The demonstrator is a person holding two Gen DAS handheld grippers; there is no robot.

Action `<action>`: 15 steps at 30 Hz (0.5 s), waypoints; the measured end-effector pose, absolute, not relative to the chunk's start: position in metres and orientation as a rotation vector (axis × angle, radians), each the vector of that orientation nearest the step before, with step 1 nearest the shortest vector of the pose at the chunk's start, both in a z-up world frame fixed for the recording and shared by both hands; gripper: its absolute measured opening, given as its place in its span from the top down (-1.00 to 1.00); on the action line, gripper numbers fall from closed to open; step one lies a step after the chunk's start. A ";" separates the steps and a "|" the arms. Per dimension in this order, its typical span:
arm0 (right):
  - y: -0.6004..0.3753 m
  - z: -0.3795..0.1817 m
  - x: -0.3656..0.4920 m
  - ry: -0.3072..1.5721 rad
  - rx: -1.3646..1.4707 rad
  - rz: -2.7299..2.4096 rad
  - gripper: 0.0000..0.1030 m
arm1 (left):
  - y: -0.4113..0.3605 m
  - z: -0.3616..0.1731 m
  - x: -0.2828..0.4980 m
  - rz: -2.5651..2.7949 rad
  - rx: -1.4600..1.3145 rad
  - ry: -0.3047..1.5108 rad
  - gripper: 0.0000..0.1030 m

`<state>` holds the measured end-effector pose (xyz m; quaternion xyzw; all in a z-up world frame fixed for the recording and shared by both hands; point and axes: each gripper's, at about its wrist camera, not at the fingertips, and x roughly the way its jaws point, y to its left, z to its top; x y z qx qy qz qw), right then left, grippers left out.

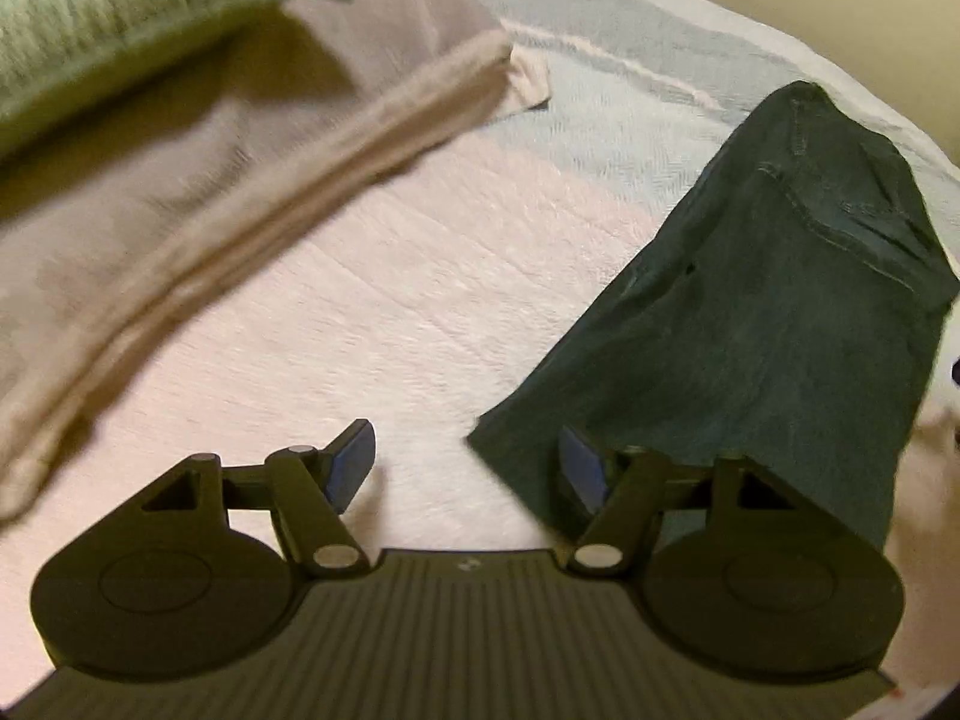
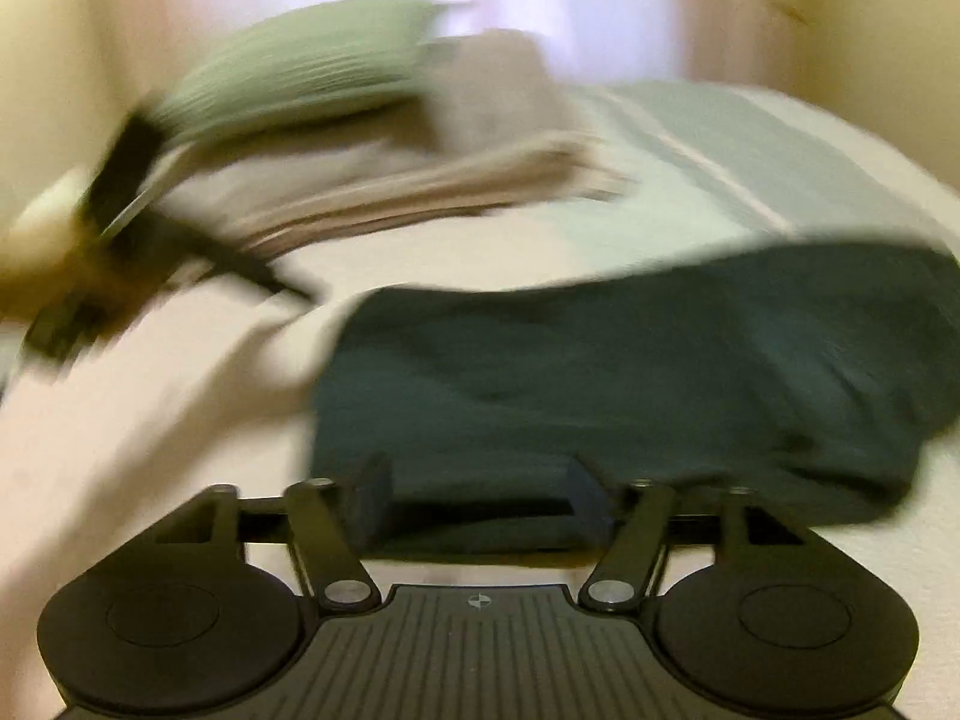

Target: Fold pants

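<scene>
Blurring hides right-wrist detail; dark pants (image 1: pixel 762 324) cut off at bed (image 1: pixel 384 312) right edge. Left tongs (image 1: pixel 465 459) wide, empty. Right tongs (image 2: pixel 480 495) wide, gripping nothing. No legible writing.

Dark blue-green denim pants (image 1: pixel 774 324), already folded into a long narrow slab, lying flat on the pale pink-white quilted bedcover (image 1: pixel 372 324). In the left wrist view they run diagonally from the lower centre up toward the upper right, widening at the far end, where stitched seams and a curved pocket line show (waist end, by the look of it). Near corner squared off and lying flat on the cover. Fabric mostly smooth, with faint creases across the middle. In the right wrist view the same pants (image 2: pixel 630 378) stretch broadside across the frame, heavily blurred, edges indistinct, upper layer slightly humped.
</scene>
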<state>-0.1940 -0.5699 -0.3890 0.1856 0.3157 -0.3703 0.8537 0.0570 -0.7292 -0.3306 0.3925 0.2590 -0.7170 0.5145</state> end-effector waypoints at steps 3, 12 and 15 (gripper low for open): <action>-0.538 -0.401 -0.135 0.709 0.185 -0.665 -0.27 | -0.710 -0.317 0.064 -1.791 0.993 0.539 -0.25; -0.532 -0.484 -0.084 1.022 -0.034 -0.745 -0.26 | -0.652 -0.335 0.058 -2.049 1.230 0.132 -0.32; -0.529 -0.487 -0.091 1.053 -0.064 -0.765 -0.25 | -0.639 -0.350 0.046 -2.129 1.346 -0.098 -0.32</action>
